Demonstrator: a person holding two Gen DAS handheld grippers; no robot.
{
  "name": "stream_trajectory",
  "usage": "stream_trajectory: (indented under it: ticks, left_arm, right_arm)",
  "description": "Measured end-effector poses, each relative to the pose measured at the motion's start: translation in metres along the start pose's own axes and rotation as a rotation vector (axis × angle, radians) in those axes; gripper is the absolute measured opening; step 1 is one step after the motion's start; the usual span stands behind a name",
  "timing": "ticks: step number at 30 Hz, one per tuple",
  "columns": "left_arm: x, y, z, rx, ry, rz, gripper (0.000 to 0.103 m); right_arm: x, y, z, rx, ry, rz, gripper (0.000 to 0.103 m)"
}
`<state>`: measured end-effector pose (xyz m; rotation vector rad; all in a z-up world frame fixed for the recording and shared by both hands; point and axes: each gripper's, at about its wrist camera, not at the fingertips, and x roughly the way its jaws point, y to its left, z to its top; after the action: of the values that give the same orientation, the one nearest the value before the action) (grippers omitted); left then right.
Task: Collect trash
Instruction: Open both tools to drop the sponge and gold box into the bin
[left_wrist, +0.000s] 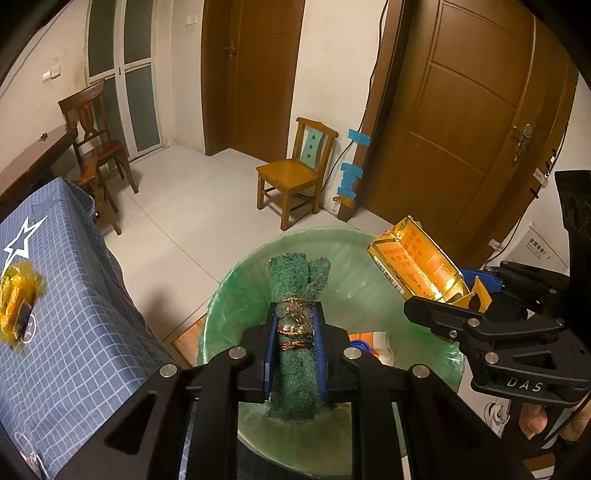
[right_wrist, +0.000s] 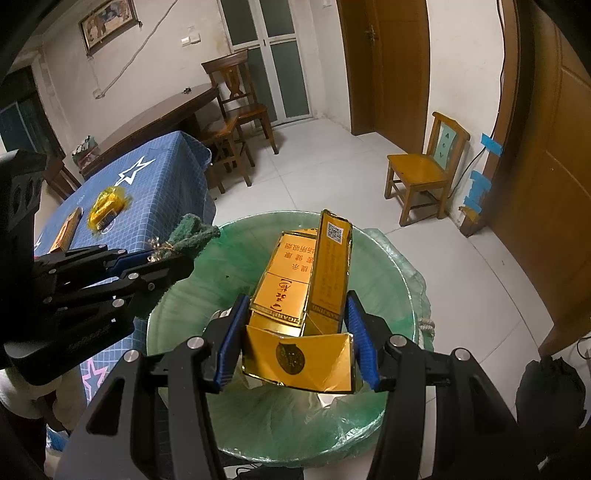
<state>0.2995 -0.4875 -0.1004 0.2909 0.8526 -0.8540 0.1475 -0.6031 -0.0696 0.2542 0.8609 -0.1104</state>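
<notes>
While over one bin (left_wrist: 221, 295), two hand-held grippers, one green roll (left_wrist: 295, 354), one gold carton (right_wrist: 295, 295)

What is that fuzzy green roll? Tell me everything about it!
The green roll looks like a rough scrubbing cloth or pad rolled into a tube, its far end splaying into two flaps. Thin brownish cord is wound around its middle and knotted. The left gripper is clamped on it at the cord, one blue pad on each side, holding it in the air over the bin lined with a green bag. Nothing else touches it.
</notes>
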Motion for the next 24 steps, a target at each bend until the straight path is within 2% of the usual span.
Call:
stream_trajectory:
  ticks: [9,11,13,15,17,24]
  left_arm:
    - [-0.005,0.001,0.001,0.007,-0.004,0.005,0.020]
    - [-0.005,0.002,0.001,0.003,-0.003,0.014,0.033]
    - [-0.006,0.005,0.002,-0.004,-0.005,0.026,0.039]
    - [-0.006,0.008,0.002,-0.011,-0.003,0.034,0.046]
    - [-0.007,0.009,0.002,-0.012,-0.010,0.041,0.059]
    - [-0.011,0.013,-0.003,-0.017,-0.007,0.046,0.062]
  right_arm:
    - [0.000,0.000,0.000,-0.003,-0.002,0.007,0.052]
    - [0.000,0.001,0.000,-0.004,-0.004,0.014,0.053]
    - [-0.002,0.002,0.000,-0.005,-0.011,0.015,0.059]
    - [-0.004,0.000,0.000,0.000,-0.017,0.014,0.061]
    - [-0.005,-0.002,0.000,0.007,-0.024,0.017,0.062]
    - [-0.022,-0.001,-0.006,0.010,-0.067,0.023,0.063]
